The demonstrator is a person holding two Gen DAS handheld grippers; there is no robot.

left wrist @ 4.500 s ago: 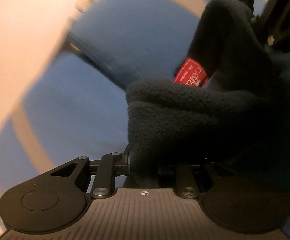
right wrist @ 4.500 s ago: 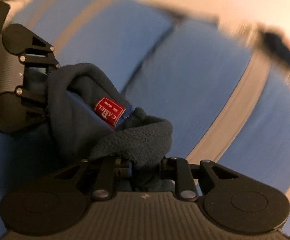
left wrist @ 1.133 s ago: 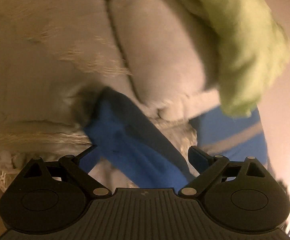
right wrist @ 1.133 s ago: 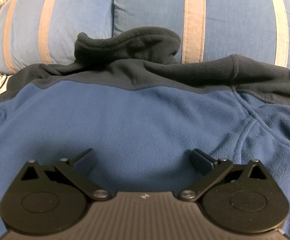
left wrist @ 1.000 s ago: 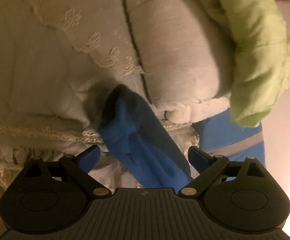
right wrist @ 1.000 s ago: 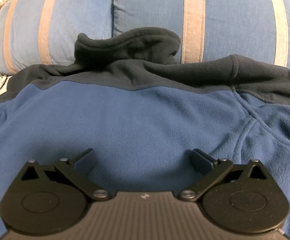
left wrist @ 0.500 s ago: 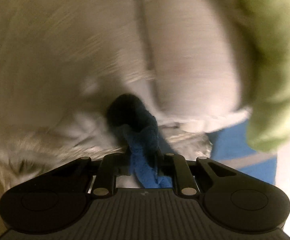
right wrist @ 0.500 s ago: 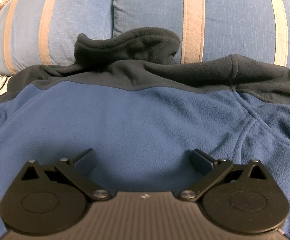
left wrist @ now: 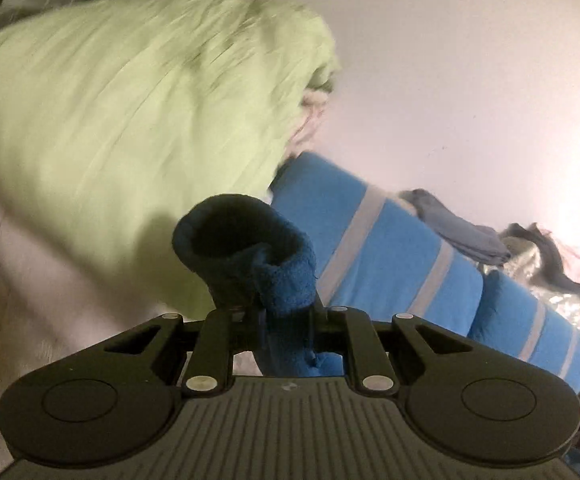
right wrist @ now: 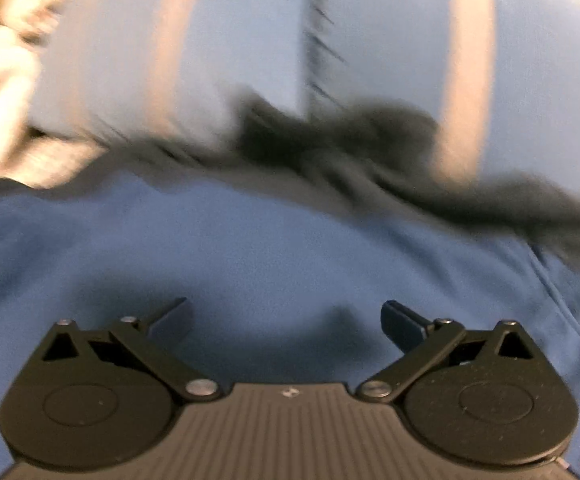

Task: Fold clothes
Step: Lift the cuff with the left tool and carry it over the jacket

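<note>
The left gripper (left wrist: 286, 320) is clamped on the cuff (left wrist: 246, 256) of a fleece sleeve: both fingers press in from either side on a bunch of blue pile, and the dark, rounded end of the cuff stands up just ahead of the fingertips, its opening turned toward the camera. A little more blue fleece hangs down between the fingers, close to the gripper body. Behind the cuff, to the left, a large pale-green cloth (left wrist: 130, 112) fills much of the left wrist view, blurred. To the right of the cuff runs a blue cushion (left wrist: 390, 248) with pale stripes, slanting down to the right edge, and on its far end lies a heap of grey and pinkish clothes (left wrist: 530, 248). A plain pale wall (left wrist: 470, 80) rises behind it all. The right gripper (right wrist: 286, 320) stands with its jaws wide apart and nothing between them; the two fingers hang over the blue body of the fleece (right wrist: 270, 248), which spreads across the lower half of the right wrist view, though whether the tips touch the cloth cannot be told. Beyond the blue panel the fleece's dark yoke and collar (right wrist: 338, 140) run across the middle of the picture, smeared by motion blur. Past the collar lie two blue pillows (right wrist: 250, 40) with tan stripes, side by side, the fleece resting against them. At the upper left a cream knitted blanket (right wrist: 6, 52) shows beside the pillows, too blurred to say more.
</note>
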